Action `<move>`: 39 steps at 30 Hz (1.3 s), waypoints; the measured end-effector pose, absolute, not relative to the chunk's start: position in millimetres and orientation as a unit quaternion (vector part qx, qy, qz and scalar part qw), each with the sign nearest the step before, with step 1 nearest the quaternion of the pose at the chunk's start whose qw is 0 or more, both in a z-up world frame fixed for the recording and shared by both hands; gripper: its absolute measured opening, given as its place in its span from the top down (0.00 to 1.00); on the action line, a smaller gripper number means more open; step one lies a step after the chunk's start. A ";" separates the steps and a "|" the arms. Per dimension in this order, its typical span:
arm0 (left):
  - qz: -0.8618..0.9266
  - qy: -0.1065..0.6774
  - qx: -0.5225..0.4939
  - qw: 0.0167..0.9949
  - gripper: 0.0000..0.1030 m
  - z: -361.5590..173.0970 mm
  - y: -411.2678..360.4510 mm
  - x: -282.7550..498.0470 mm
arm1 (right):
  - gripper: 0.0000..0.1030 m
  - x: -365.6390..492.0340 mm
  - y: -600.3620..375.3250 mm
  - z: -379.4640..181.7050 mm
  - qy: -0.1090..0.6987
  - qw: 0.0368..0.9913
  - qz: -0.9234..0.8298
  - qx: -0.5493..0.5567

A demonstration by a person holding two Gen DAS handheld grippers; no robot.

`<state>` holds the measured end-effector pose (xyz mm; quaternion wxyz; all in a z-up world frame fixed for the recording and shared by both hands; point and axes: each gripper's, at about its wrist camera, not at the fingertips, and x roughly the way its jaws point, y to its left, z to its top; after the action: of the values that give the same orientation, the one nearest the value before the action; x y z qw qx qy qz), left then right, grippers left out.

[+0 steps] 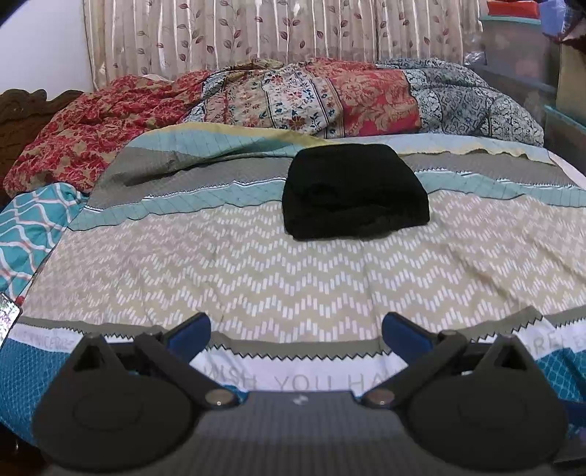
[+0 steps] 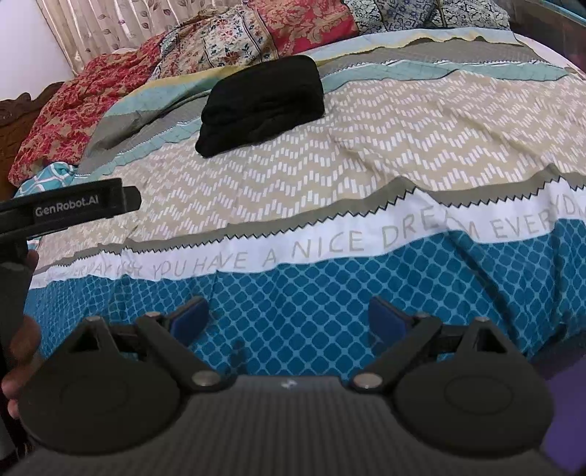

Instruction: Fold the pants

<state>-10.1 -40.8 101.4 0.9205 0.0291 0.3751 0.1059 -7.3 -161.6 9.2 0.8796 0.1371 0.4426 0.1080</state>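
Left tool [image 1: 296,331] spread wide, blue pads bare, nothing gripped, hovering over the near part of the bed w/ its zigzag-print bedsheet [image 1: 256,278]. Right tool [image 2: 288,316] also wide open and empty, above the blue lattice band near the bed's front edge. In the right wrist view the left unit's black body pokes in from the left, a hand [image 2: 20,351] wrapped on its handle.

Sheet is thin cotton, lightly wrinkled, w/ beige chevron, saw-tooth trim and a white lettered strip. Plenty of flat open sheet between both tools and the pants [image 1: 353,192].

Pants: black, soft knit, already folded into a thick rounded rectangular bundle, lying mid-bed toward the far side, well apart from both tools. Long axis can't be told from these fisheye views. Just behind them, a crumpled floral quilt [image 1: 322,95] piles along the far edge, leaf-print curtain [image 1: 256,33] behind.
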 end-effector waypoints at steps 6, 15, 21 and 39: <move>0.120 0.350 0.007 0.929 0.00 125.3 -24.7 -12.1 | 0.07 6.0 -172.6 39.2 0.403 0.899 0.093 0.147; 0.143 0.327 0.001 0.934 0.00 147.6 -9.0 -18.9 | 0.01 -4.3 -173.9 57.9 0.350 0.923 0.037 0.158; 0.118 0.359 0.014 0.926 0.00 136.9 -14.6 -22.5 | 0.01 -6.4 -157.4 38.5 0.396 0.904 0.066 0.150; 0.153 0.453 0.031 0.878 0.00 116.7 -11.3 -25.5 | 0.01 -15.5 -148.0 31.0 0.422 0.882 0.105 0.183</move>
<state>-25.5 -11.3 116.7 0.8779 0.0311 0.4526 0.1528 -15.5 -148.0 31.0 0.8819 0.1825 0.4218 0.1046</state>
